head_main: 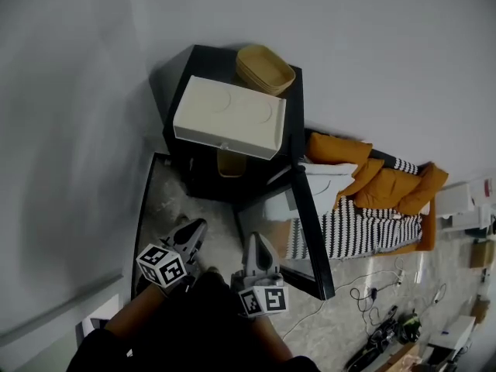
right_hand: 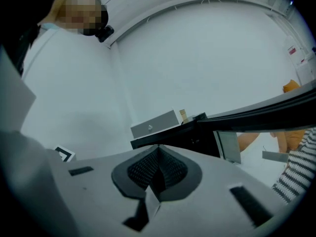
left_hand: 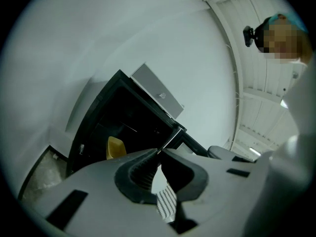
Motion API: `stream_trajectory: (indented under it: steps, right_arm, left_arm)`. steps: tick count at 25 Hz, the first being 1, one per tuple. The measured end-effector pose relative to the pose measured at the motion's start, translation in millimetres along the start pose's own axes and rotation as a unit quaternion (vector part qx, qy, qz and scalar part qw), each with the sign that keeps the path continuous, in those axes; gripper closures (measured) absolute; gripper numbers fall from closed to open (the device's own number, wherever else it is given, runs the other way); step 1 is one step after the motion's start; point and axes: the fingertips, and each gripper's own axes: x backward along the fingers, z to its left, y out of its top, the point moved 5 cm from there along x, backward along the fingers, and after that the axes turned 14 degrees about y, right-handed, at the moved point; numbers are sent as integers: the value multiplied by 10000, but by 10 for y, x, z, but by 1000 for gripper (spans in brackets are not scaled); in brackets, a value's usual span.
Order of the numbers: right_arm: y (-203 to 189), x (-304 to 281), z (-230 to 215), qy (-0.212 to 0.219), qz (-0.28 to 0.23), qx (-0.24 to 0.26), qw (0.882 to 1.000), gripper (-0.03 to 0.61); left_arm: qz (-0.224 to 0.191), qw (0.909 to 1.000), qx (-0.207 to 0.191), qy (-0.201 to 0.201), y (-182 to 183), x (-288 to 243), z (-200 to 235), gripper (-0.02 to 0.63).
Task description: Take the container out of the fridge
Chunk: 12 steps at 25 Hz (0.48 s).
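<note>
A small black fridge stands against the wall with its door swung open to the right. Inside it, a yellow container shows on a shelf; in the left gripper view the yellow container sits in the dark interior of the fridge. My left gripper and right gripper are side by side in front of the opening, short of it, both pointing at it. The left gripper is shut and empty. The right gripper is also shut with nothing in it.
A cream box and a yellow basket lie on top of the fridge. Orange and striped fabric is piled behind the open door. Cables trail on the floor at the right. A pale wall runs along the left.
</note>
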Motion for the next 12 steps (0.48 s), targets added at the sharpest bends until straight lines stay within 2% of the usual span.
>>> stream_trajectory:
  steps: [3,8,12]
  right_arm:
    - [-45,-141,-100,-88,-73,36,9999,577]
    - [-166,-346,-233,-132,-136,57,9998,577]
    - [-317,-465,-339,-154,-114,18,9998,577]
  left_arm:
    - [102,9997,215,-93,-5,-219,148,607]
    - [170,9995,254,-113,-84,-603,436,606]
    - [386,9977,508,-206,-266,-932,643,523]
